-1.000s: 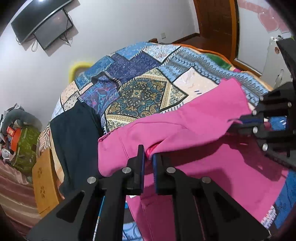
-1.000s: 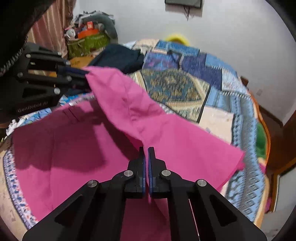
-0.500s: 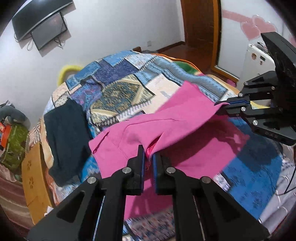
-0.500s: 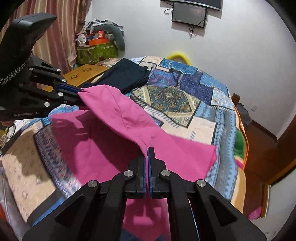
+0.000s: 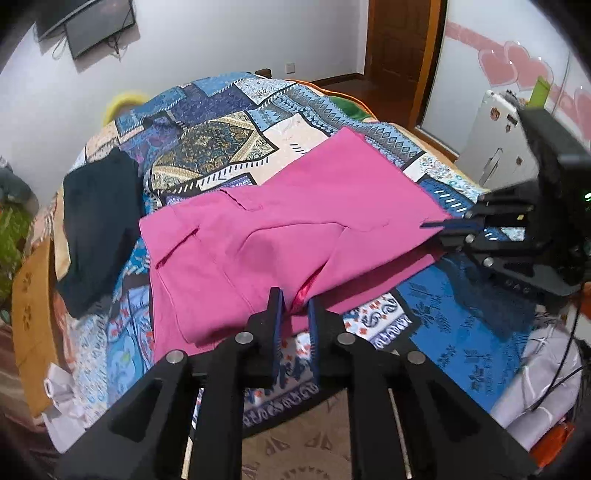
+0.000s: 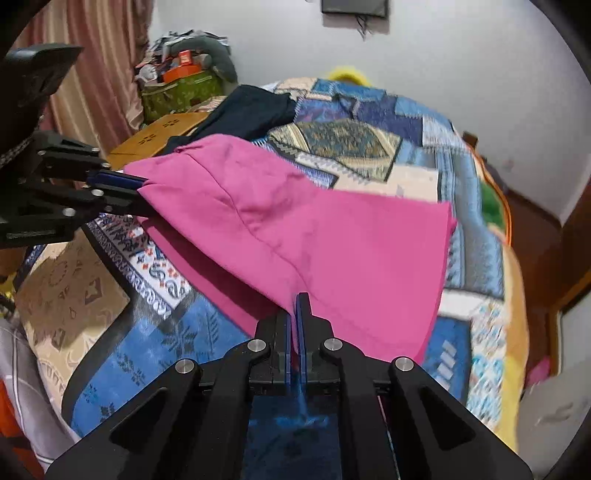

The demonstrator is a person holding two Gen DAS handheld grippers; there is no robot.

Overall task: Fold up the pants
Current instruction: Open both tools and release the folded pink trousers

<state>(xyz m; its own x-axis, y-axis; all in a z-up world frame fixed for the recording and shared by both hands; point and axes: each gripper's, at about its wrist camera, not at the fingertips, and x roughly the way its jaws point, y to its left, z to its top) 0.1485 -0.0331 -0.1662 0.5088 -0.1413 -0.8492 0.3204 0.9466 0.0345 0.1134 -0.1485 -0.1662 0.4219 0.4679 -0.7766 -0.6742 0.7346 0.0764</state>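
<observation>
Bright pink cotton pants (image 5: 295, 229), doubled over lengthwise, lie across a blue-and-cream patchwork bedspread (image 5: 229, 136), near edge lifted off the bed between two black two-finger grippers. Left gripper (image 5: 295, 310) has its jaws clamped on a bunched fold at the waist end, w/ a glossy pink lining showing between the blue pads. Right gripper (image 6: 297, 314) is pinched tight on the pants' near edge toward the leg end, jaws nearly touching, thin cloth between them.

Left wrist view shows the pocket seams & waistband side, plus a brown wooden door (image 5: 399, 40), a white wall w/ pink heart stickers (image 5: 517, 62) and a white appliance (image 5: 495, 147) by the bed. Right wrist view shows instead the leg hems lying flat on the far side (image 6: 439, 258), a striped pink curtain (image 6: 96, 62) and a green patterned bin piled w/ clutter (image 6: 177, 88). Both views catch the dark navy garment (image 5: 99, 221) lying just beside the pants' waist, and a wall-mounted black TV (image 5: 96, 22).
</observation>
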